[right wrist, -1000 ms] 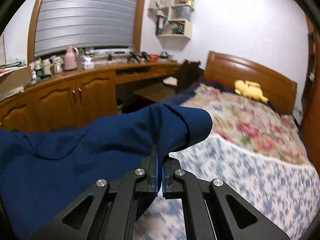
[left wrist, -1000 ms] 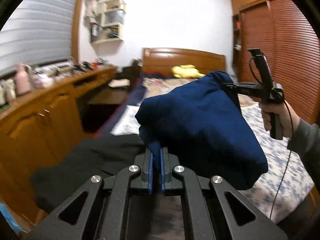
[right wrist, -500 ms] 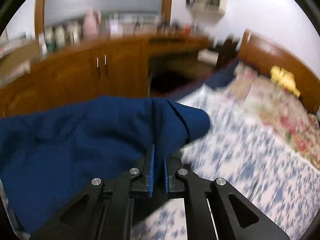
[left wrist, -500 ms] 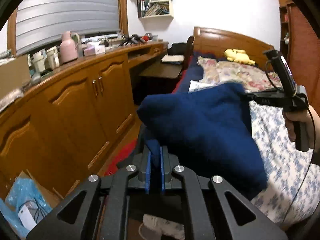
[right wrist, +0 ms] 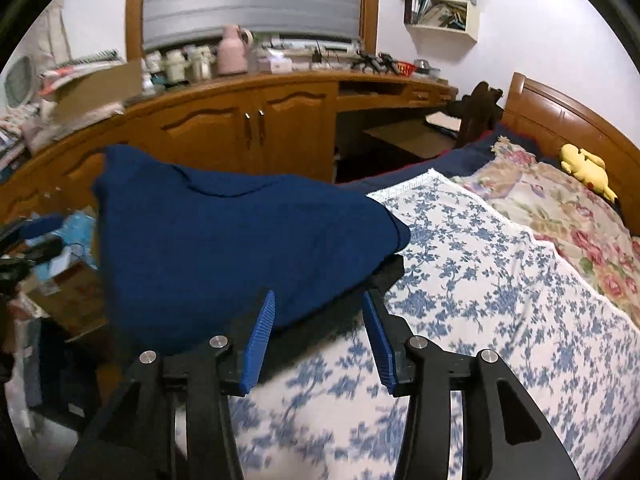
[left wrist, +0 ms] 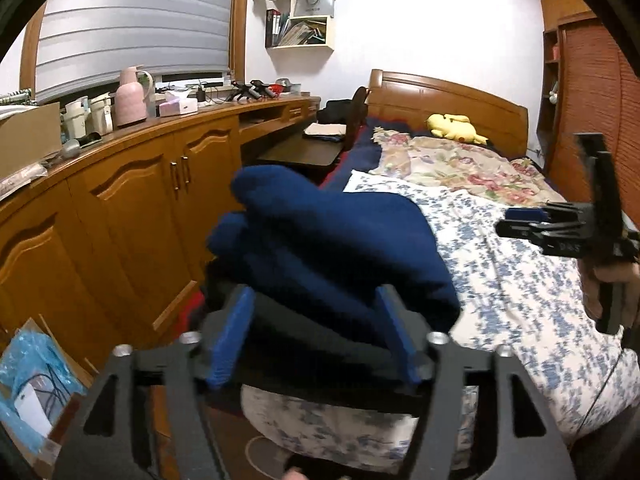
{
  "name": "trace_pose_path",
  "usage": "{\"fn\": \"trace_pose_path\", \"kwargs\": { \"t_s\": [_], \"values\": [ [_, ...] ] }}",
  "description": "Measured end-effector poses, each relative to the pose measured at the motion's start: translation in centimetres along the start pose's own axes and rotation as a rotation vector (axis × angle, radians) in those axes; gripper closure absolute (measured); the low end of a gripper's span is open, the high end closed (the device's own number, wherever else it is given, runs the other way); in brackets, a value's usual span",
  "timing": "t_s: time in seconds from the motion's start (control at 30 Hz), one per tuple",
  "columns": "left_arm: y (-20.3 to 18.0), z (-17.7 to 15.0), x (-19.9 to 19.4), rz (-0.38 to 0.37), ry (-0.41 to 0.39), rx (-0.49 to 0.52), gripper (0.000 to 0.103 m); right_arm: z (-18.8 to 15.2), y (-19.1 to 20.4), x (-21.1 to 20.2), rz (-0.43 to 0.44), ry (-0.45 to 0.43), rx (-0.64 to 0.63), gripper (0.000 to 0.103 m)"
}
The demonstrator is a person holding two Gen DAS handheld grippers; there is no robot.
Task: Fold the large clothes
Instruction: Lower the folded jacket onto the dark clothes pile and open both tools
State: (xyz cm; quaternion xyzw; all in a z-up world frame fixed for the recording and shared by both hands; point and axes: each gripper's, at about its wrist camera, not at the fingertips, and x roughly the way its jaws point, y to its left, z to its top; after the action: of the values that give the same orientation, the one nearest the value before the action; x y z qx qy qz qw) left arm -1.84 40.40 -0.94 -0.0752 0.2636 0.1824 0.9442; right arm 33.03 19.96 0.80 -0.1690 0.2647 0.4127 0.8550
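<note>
My left gripper [left wrist: 316, 332] and right gripper [right wrist: 318, 332] have just been opening; both jaws stand wide, pads off the cloth. Navy garment [left wrist: 332, 248] lies folded on a black one [left wrist: 320, 344] at the bed's [right wrist: 500, 288] near edge. Wall shelf [left wrist: 308, 20] holds books and a bag.

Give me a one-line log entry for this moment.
left gripper: fingers just opened, off cloth | right gripper: fingers just opened, off cloth | navy garment: released, on dark garment at bed edge
</note>
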Motion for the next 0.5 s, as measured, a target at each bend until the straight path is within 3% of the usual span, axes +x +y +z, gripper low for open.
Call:
{"fn": "trace_pose_path", "kwargs": {
  "t_s": [0.27, 0.5],
  "values": [
    [-5.5, 1.6, -1.8, -0.014, 0.008, -0.012, 0.026, -5.4, -3.2, -11.4, 0.019, -0.104, 0.033, 0.051],
    [-11.3, 2.3, -2.3, -0.06, -0.008, 0.07, 0.026, -10.2, -5.7, -16.7, -0.019, -0.138, 0.075, 0.05]
  ]
}}
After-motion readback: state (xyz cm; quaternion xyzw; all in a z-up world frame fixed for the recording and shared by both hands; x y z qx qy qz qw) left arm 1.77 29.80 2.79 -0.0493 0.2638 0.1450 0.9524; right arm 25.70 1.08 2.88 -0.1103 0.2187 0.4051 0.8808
